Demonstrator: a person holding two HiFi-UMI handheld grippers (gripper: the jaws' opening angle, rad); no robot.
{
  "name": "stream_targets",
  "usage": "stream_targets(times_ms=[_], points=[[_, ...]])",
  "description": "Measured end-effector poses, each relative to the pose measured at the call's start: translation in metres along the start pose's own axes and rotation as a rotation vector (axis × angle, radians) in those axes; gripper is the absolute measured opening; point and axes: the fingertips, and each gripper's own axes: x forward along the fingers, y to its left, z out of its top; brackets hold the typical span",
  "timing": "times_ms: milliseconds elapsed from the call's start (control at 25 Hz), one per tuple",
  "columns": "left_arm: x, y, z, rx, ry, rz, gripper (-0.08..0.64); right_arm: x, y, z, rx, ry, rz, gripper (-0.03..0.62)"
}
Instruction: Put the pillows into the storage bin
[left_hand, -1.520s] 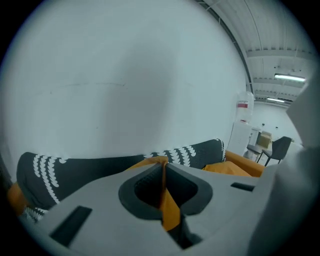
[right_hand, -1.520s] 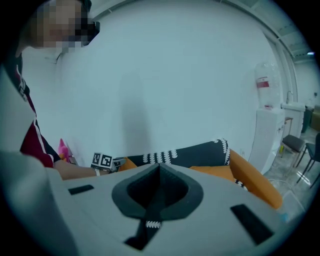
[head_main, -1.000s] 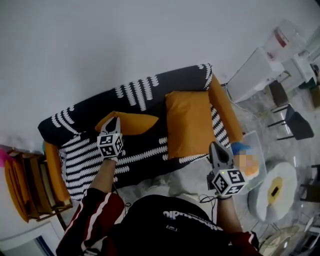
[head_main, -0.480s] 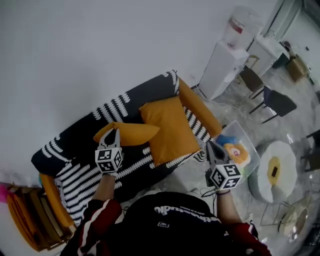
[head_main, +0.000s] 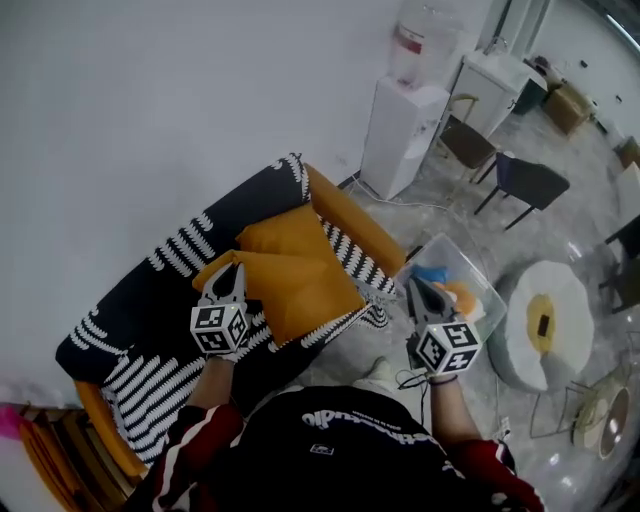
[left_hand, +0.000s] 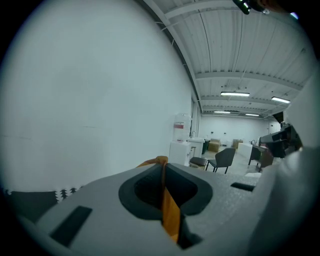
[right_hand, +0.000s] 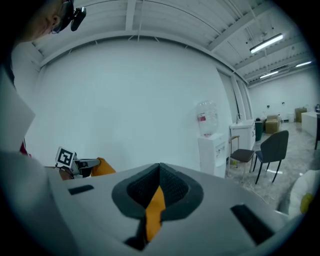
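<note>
My left gripper (left_hand: 163, 175) is clamped on a thin fold of orange fabric. My right gripper (right_hand: 158, 182) is pinched shut on orange fabric too. Between them, over the striped sofa (head_main: 150, 330), is an orange pillow (head_main: 300, 285), with a second pillow (head_main: 268, 232) behind it. The clear storage bin (head_main: 455, 255) stands on the floor just beyond my right gripper. Such shallow pinches could slip, I judge, or the pillow could snag the bin's rim.
</note>
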Motion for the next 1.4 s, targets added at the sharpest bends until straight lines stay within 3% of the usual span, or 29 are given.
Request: stream_targets(times_ms=[400, 680, 880, 1120, 1400], points=[[0.091, -0.165, 0.020, 0.077, 0.038, -0.210, 0.020, -0.079, -0.145, 0.013, 0.084, -0.079, -0.185, 0.003], [0.167, -0.285, 0.007, 0.147, 0.097, -0.411, 0.020, -0.143, -0.228, -0.020, 0.201, -0.094, -0.381, 0.003], [0.218, -0.366, -0.010, 0.166, 0.139, -0.511, 0.020, -0.182, -0.279, -0.040, 0.258, -0.083, -0.480, 0.003], [0.283, -0.451, -0.038, 0.197, 0.185, -0.584, 0.020, -0.213, -0.333, -0.072, 0.313, -0.040, -0.557, 0.003], [0.354, -0.524, -0.074, 0.236, 0.200, -0.597, 0.020, -0.217, -0.397, -0.100, 0.336, 0.007, -0.580, 0.003]])
